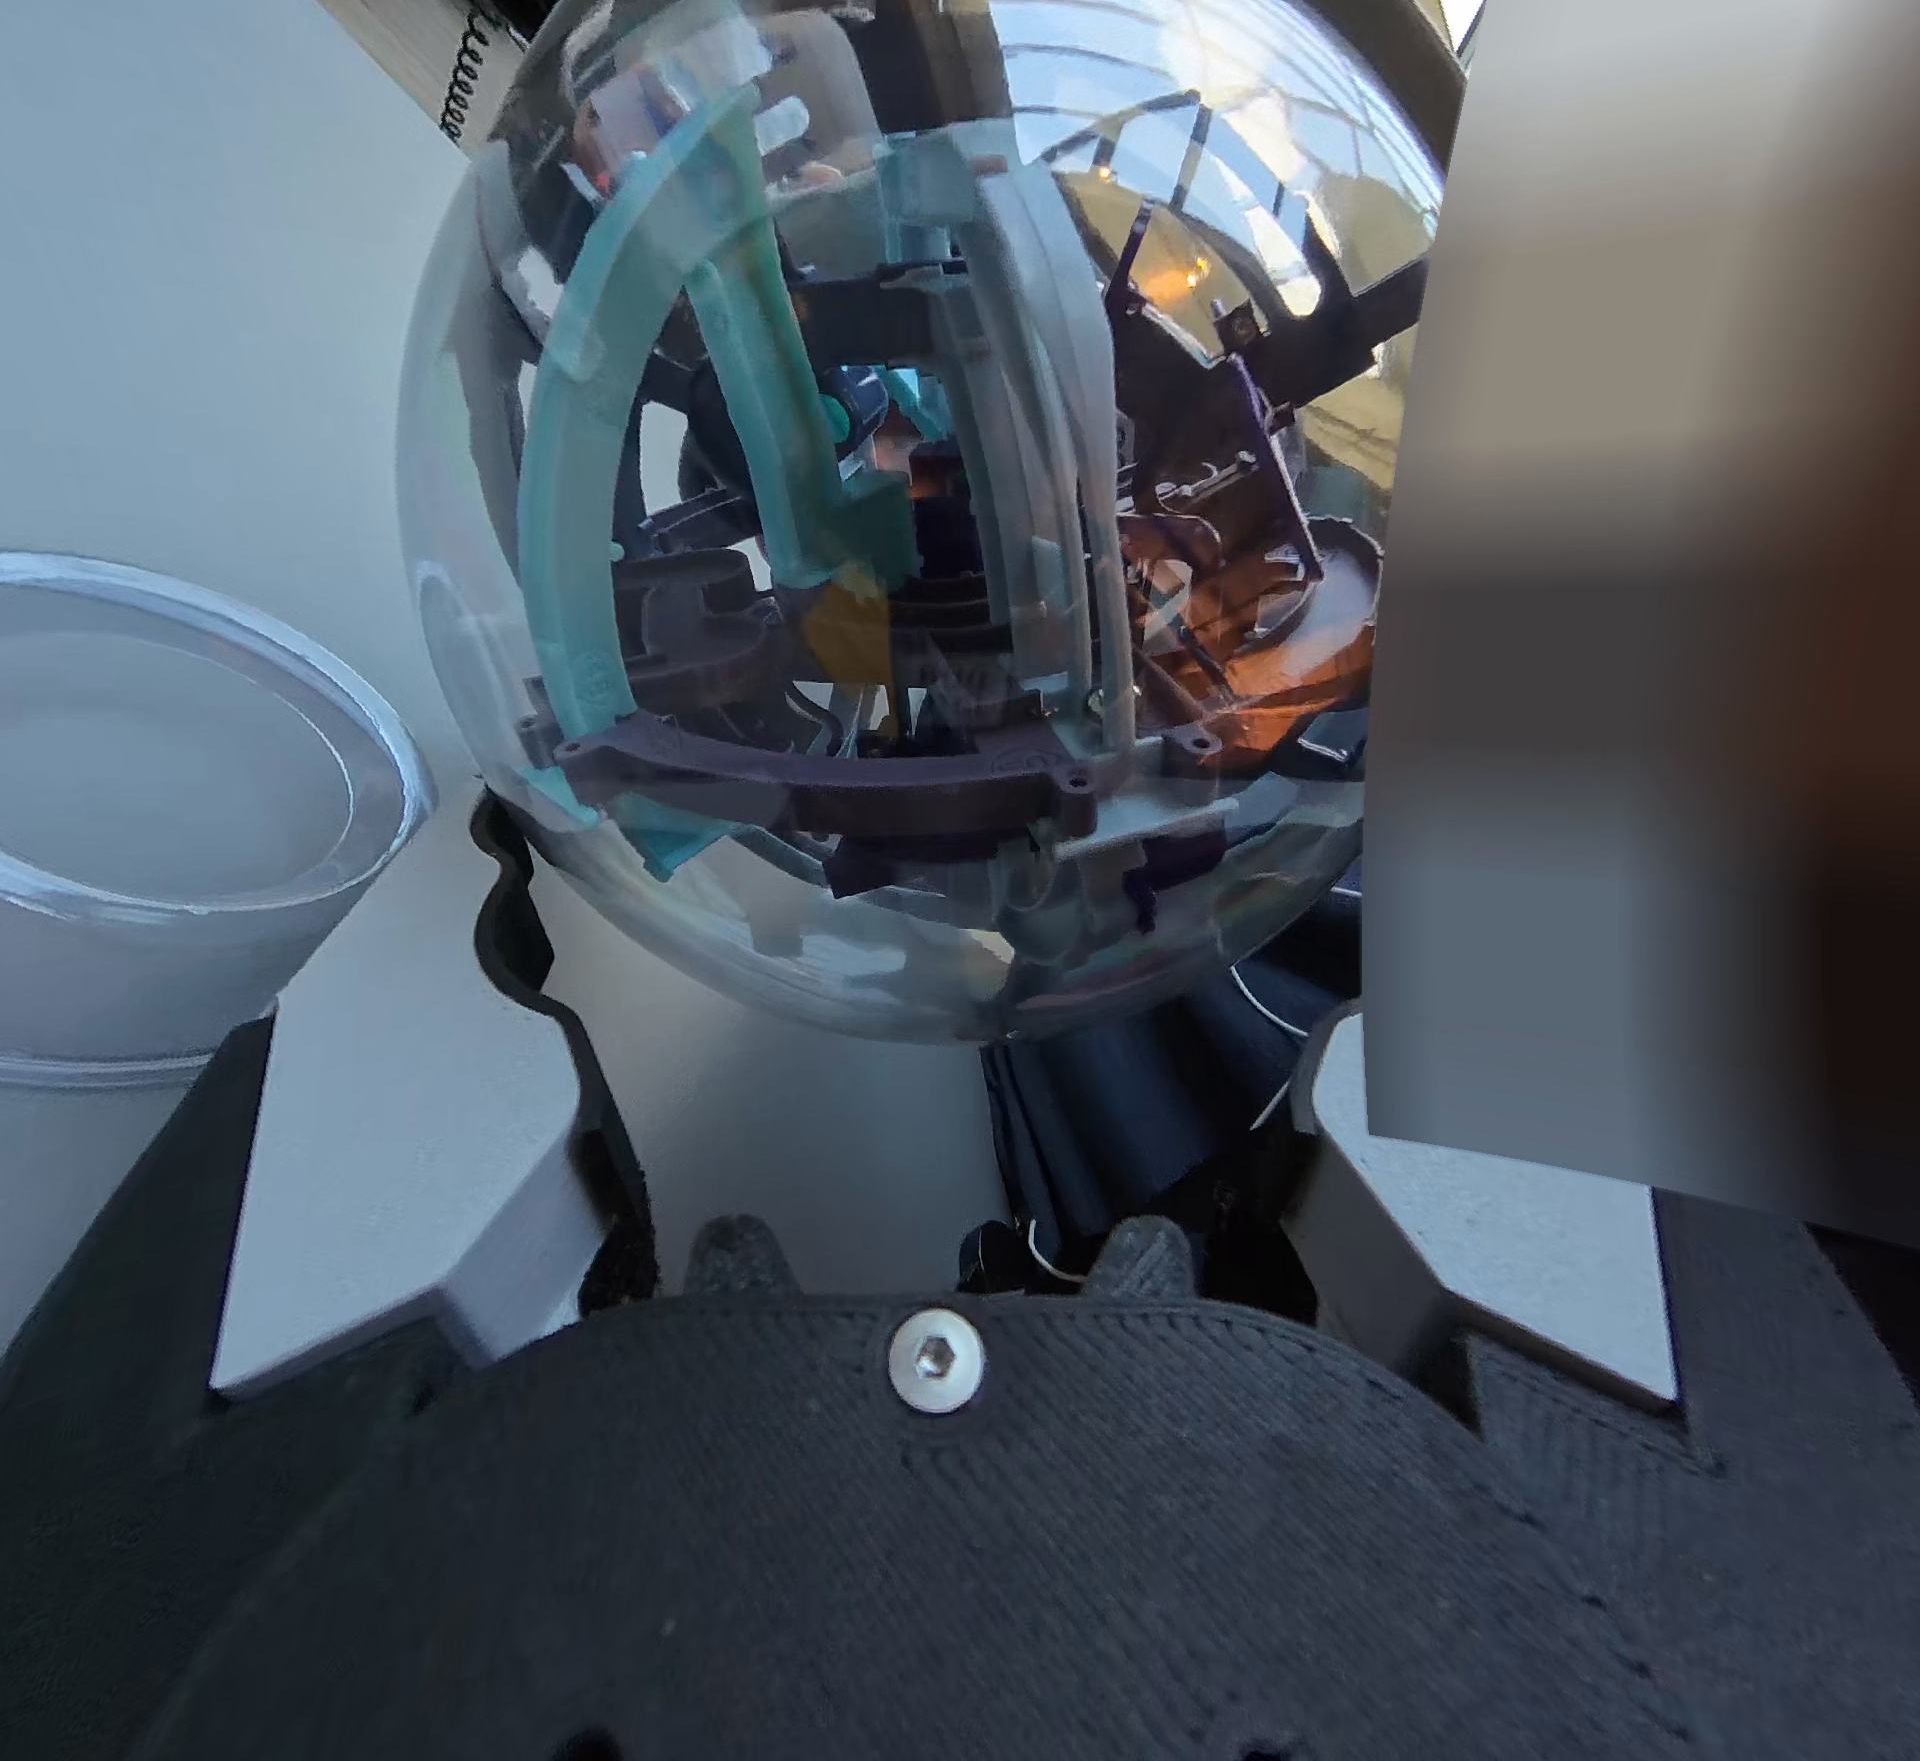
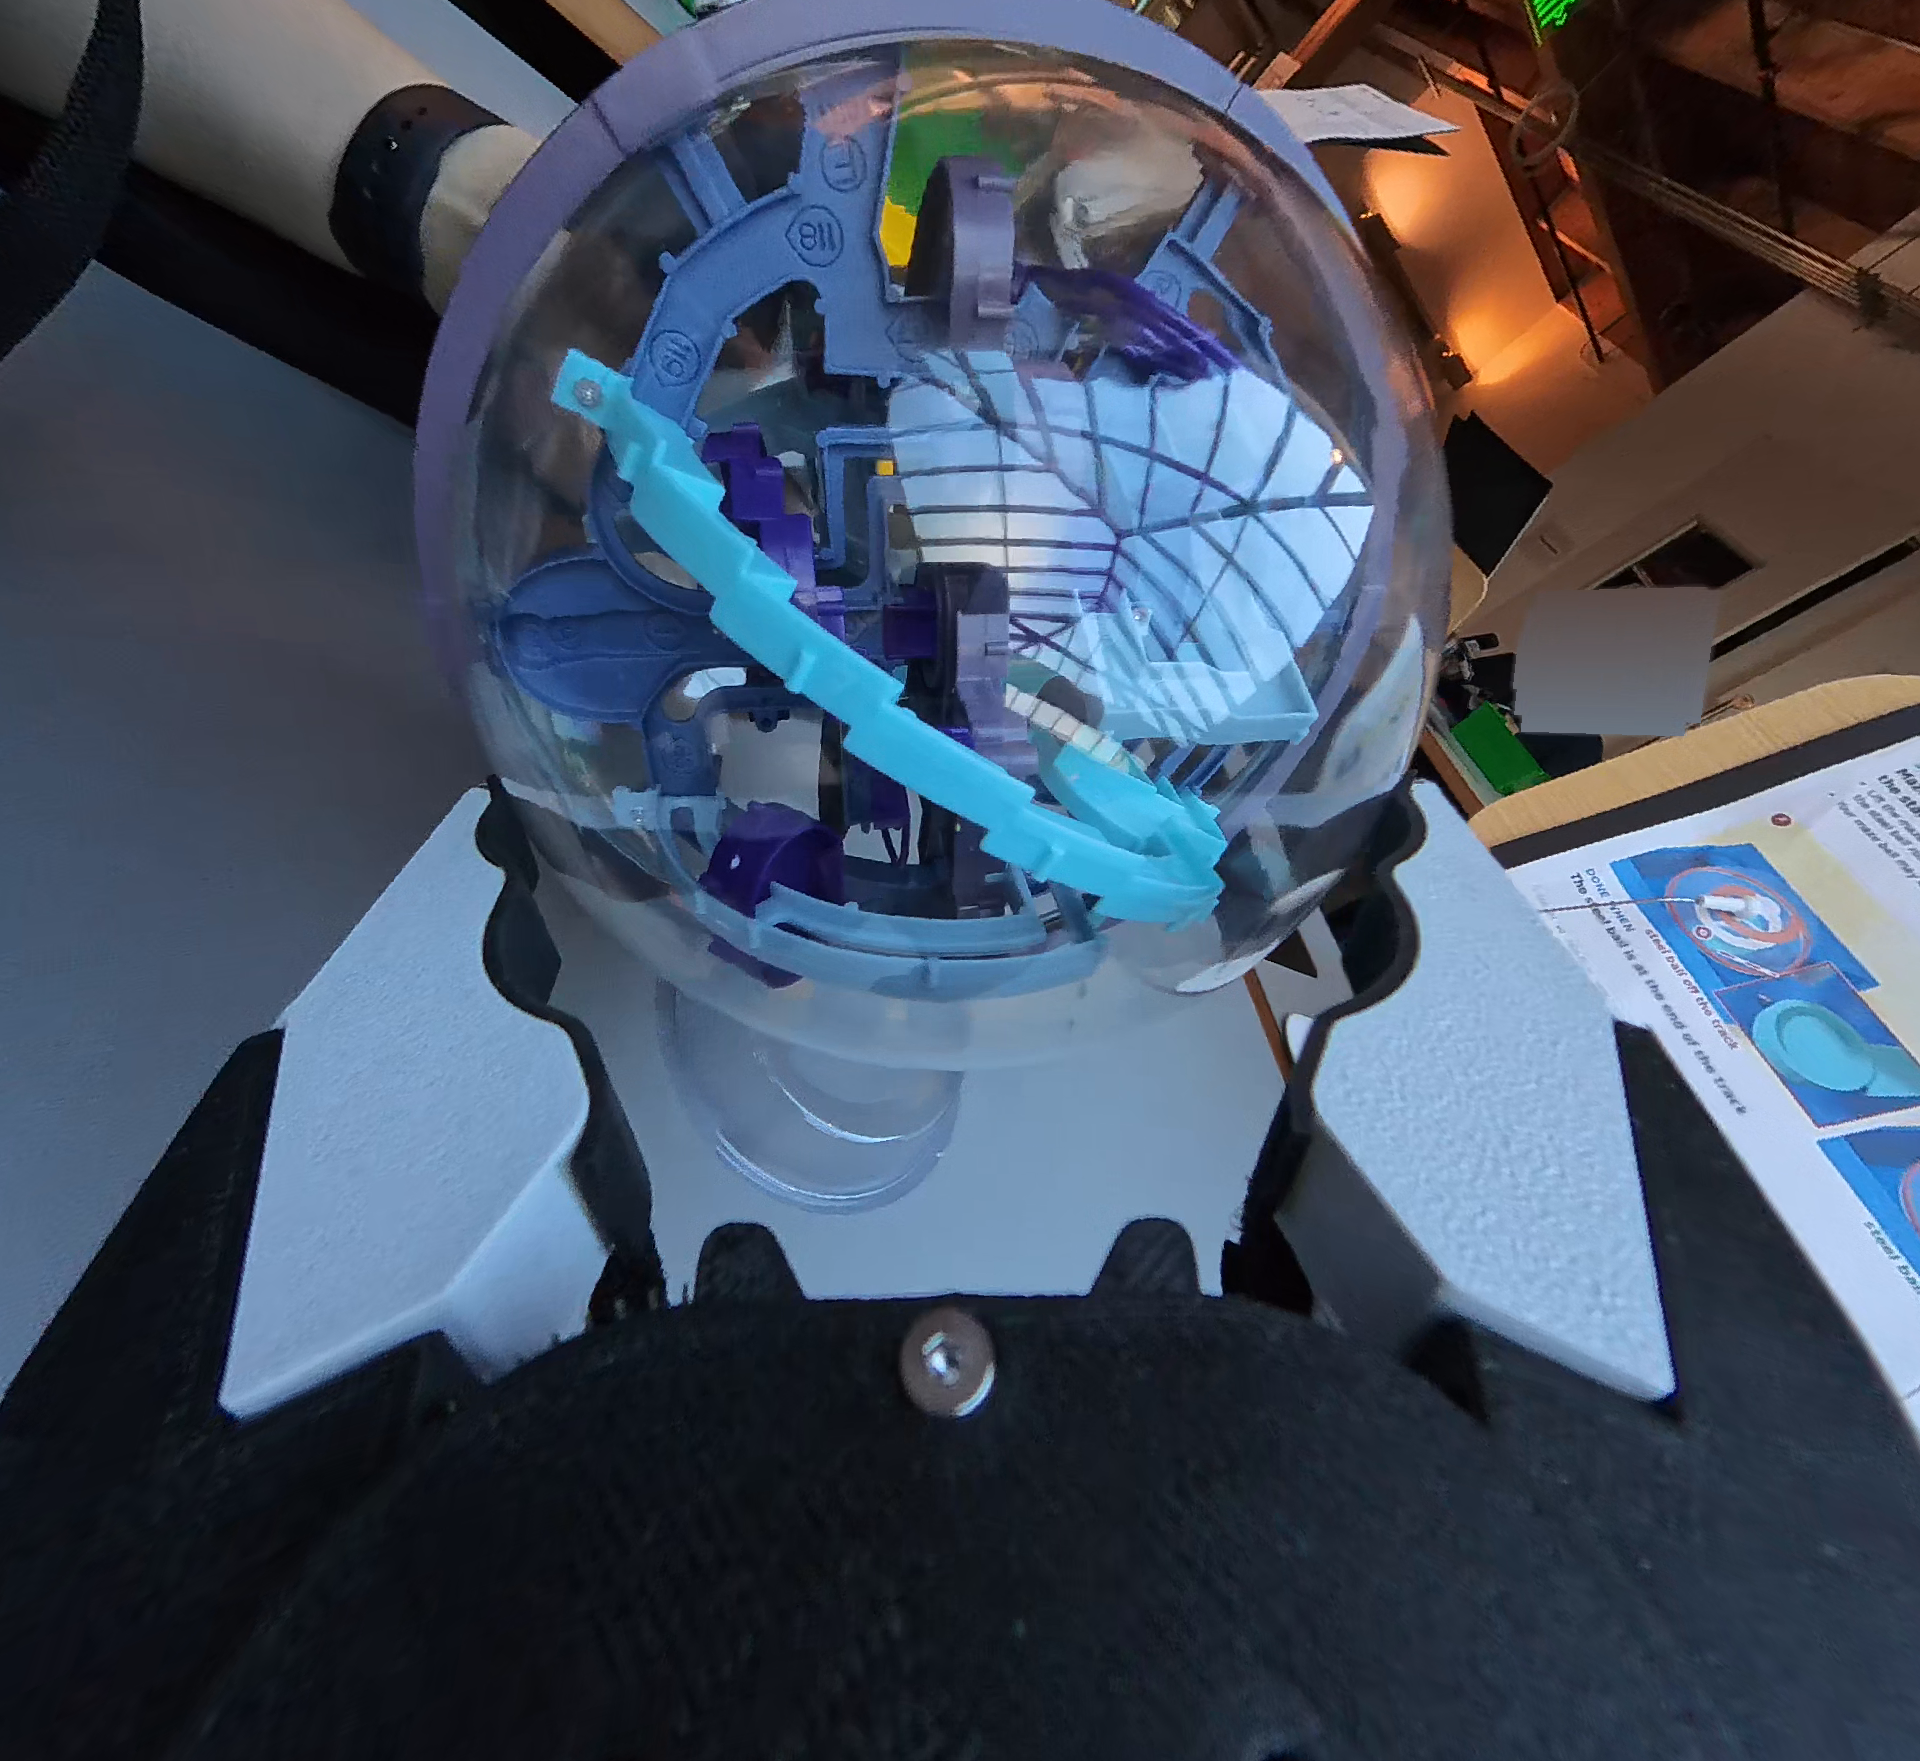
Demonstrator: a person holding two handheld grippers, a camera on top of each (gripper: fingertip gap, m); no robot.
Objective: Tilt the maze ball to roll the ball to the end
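The maze ball (image 1: pixel 914 485) is a clear sphere with teal, grey and purple tracks inside. It fills the middle of both views and is held up off the table. My left gripper (image 1: pixel 925 932) is shut on its lower part; the left black pad (image 1: pixel 509 890) touches the shell, and the right finger is hidden behind a blurred patch. My right gripper (image 2: pixel 945 890) is shut on the maze ball (image 2: pixel 925 548), with both black pads against its lower sides. A tiny silver dot (image 2: pixel 590 395) sits at the upper end of the teal track (image 2: pixel 831 672); I cannot tell if it is the steel ball.
A clear plastic stand (image 1: pixel 187 776) sits on the white table (image 1: pixel 208 257) to the left; it also shows below the sphere (image 2: pixel 831 1150). A printed instruction sheet (image 2: pixel 1714 963) lies at the right. A person's sleeved arm (image 2: pixel 260 122) is at the upper left.
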